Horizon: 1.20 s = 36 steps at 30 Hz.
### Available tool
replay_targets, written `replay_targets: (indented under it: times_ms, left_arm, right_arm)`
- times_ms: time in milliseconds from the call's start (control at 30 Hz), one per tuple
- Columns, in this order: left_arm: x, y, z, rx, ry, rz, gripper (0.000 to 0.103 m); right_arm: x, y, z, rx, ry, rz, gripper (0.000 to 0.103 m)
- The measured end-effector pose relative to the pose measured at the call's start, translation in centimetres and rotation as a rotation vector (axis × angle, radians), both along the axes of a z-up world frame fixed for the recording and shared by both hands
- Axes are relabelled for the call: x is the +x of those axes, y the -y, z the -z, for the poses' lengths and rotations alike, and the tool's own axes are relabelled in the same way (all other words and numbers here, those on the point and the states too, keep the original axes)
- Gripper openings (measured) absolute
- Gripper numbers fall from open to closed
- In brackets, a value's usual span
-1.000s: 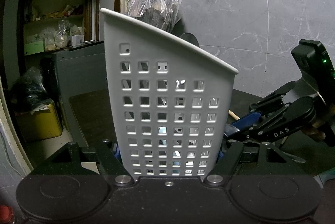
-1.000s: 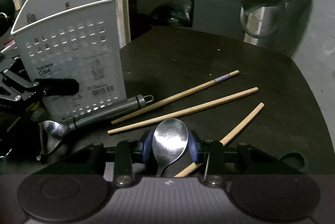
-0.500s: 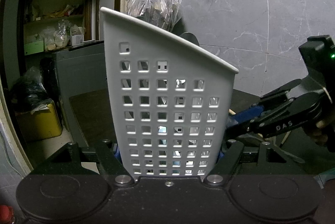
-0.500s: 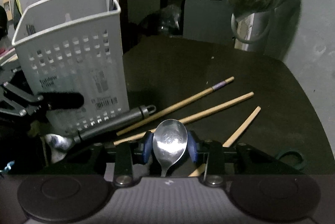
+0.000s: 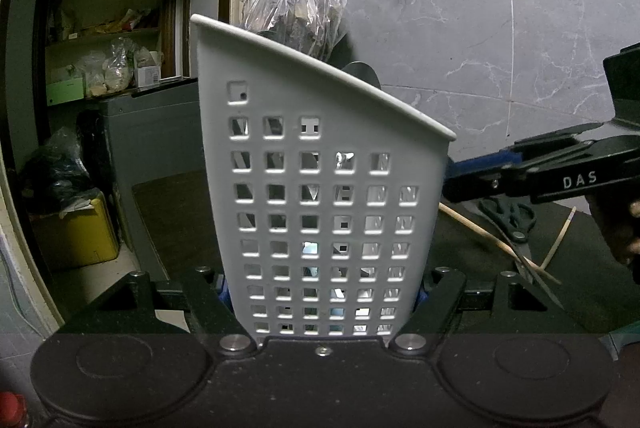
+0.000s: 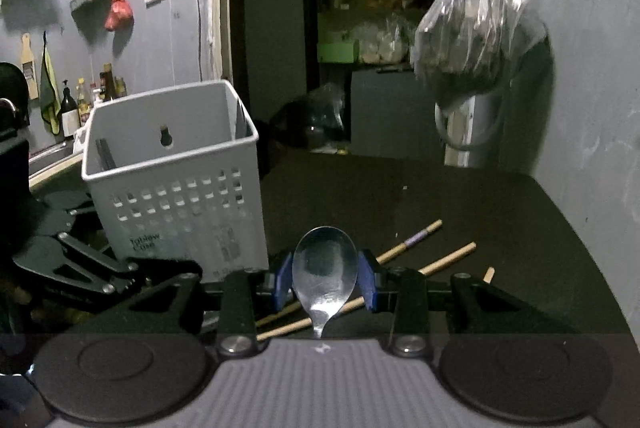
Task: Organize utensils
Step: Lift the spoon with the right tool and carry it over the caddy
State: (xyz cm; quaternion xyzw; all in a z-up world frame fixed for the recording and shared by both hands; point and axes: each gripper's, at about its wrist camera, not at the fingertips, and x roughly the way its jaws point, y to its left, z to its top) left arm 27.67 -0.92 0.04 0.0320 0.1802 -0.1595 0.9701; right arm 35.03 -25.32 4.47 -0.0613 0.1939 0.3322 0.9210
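- Tongs, right: blue pads closed on the bowl of a steel spoon, lower centre of the right wrist view; bowl faces the camera, neck running back toward the body. Grip across the bowl probably leaves the handle end free to lead into the caddy.
- Left tongs: set wide, pads pressed on both lower sides of the white perforated caddy. Judged a steadying hold, so the caddy won't slide or tip when utensils drop in.
- Caddy sits left of centre in the right view, mouth open; dark utensils lean in its left corner, the rest of the opening free.
- Still on the dark bench: chopsticks lower centre-right, scissors at right in the left view.
- Clearance: air above the caddy rim looks unobstructed; hanging plastic bag is upper right, well apart. Bench edge curves off at right.
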Motion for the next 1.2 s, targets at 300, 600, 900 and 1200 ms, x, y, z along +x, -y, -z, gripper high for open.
replay_targets:
  times_ms: [300,600,900,1200]
  left_arm:
    - [0.0,0.1,0.0,-0.002,0.0,0.0,0.076]
    - [0.0,0.1,0.0,-0.001,-0.001,0.001,0.076]
    - [0.1,0.3,0.0,-0.001,-0.002,0.003,0.076]
    - [0.1,0.3,0.0,-0.001,-0.002,0.002,0.076]
  right_arm:
    - [-0.9,0.1,-1.0,0.046,0.054,0.016,0.039]
    - [-1.4,-0.1,-1.9,0.083,0.089,0.044,0.039]
    - [-1.3,-0.7,-2.0,0.085,0.11,0.068,0.039]
    - [-1.5,-0.3,-2.0,0.124,0.127,0.069,0.039]
